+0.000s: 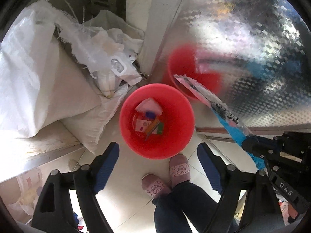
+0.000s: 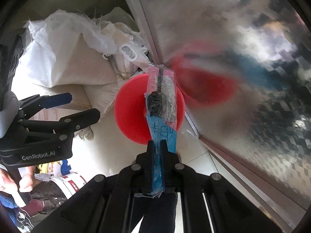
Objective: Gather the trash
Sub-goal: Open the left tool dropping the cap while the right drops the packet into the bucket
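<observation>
Scene: 1 round red plastic bin [image 1: 156,120] stands on a pale tiled floor [image 1: 124,200], just beside a shiny embossed metal panel [image 1: 252,48] that mirrors it. White woven sacks [image 1: 35,81] are heaped to its left.

Bin contents: pink and white paper scraps [image 1: 148,119] with a small green piece lie on the bottom.

Task item: 1 long, flat, clear plastic wrapper with blue and pink print [image 2: 162,104], something dark sealed inside it.

Right gripper [image 2: 158,151]: fingers pressed together, clamped on the wrapper's blue near end.

Left gripper [image 1: 158,167]: blue-padded fingers [image 1: 107,167] spread wide apart with nothing between them; they have just been opening.

Key relation: the wrapper's long axis runs straight out from the right fingertips. In the right wrist view it lies across the bin's mouth, the far pink end past the far rim. In the left wrist view it slants up to the right of the bin, its tip [image 1: 179,76] against the bin's reflection. I judge it hangs above the rim, not inside.

Nearer hand: the right one carries the piece; the left sits just off the bin's near rim, empty.

Person: 2 pink slippers [image 1: 167,176] and dark trouser legs [image 1: 186,207] stand beside the bin.

Step, as I judge it: the drop into the bin, not yet done.

Risk: a long stiff piece released off-centre may catch on the rim and tip out.
</observation>
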`<action>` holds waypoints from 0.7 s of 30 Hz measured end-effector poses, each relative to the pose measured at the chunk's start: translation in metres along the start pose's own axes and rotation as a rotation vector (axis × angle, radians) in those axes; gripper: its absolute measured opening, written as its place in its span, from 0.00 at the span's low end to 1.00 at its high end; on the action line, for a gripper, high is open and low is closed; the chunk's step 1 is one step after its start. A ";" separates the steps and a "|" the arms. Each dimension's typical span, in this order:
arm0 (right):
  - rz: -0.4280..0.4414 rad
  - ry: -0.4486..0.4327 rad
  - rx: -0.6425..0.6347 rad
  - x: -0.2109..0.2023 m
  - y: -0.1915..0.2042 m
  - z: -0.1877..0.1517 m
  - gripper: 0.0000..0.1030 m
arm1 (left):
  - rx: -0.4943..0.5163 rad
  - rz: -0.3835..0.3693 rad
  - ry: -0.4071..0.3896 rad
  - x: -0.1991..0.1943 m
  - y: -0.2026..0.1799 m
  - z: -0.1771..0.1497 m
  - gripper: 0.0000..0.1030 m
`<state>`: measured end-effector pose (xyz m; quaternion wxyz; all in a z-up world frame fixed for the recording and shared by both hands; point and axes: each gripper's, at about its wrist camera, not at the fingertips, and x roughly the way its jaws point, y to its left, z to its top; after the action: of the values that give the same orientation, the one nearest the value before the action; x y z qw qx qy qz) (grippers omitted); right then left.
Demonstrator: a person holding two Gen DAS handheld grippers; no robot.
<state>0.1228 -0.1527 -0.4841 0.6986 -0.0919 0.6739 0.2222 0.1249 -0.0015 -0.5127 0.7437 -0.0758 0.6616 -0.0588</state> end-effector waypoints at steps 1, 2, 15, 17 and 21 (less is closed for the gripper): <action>0.000 0.004 -0.010 0.001 0.002 0.000 0.05 | -0.003 0.008 0.001 0.000 0.002 -0.002 0.79; 0.002 0.010 -0.020 0.003 0.003 0.000 0.05 | -0.007 0.015 0.001 -0.001 0.004 -0.004 0.79; 0.002 0.060 -0.148 0.027 0.029 0.011 0.05 | -0.109 0.034 0.015 0.011 0.043 -0.020 0.80; 0.001 0.066 -0.161 0.028 0.032 0.010 0.05 | -0.120 0.034 0.014 0.013 0.046 -0.022 0.80; -0.017 0.070 -0.174 0.031 0.037 0.010 0.06 | -0.130 0.037 0.024 0.014 0.049 -0.026 0.80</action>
<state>0.1153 -0.1106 -0.5078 0.6660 -0.1654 0.6752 0.2706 0.0998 0.0428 -0.5390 0.7301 -0.1110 0.6742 -0.0028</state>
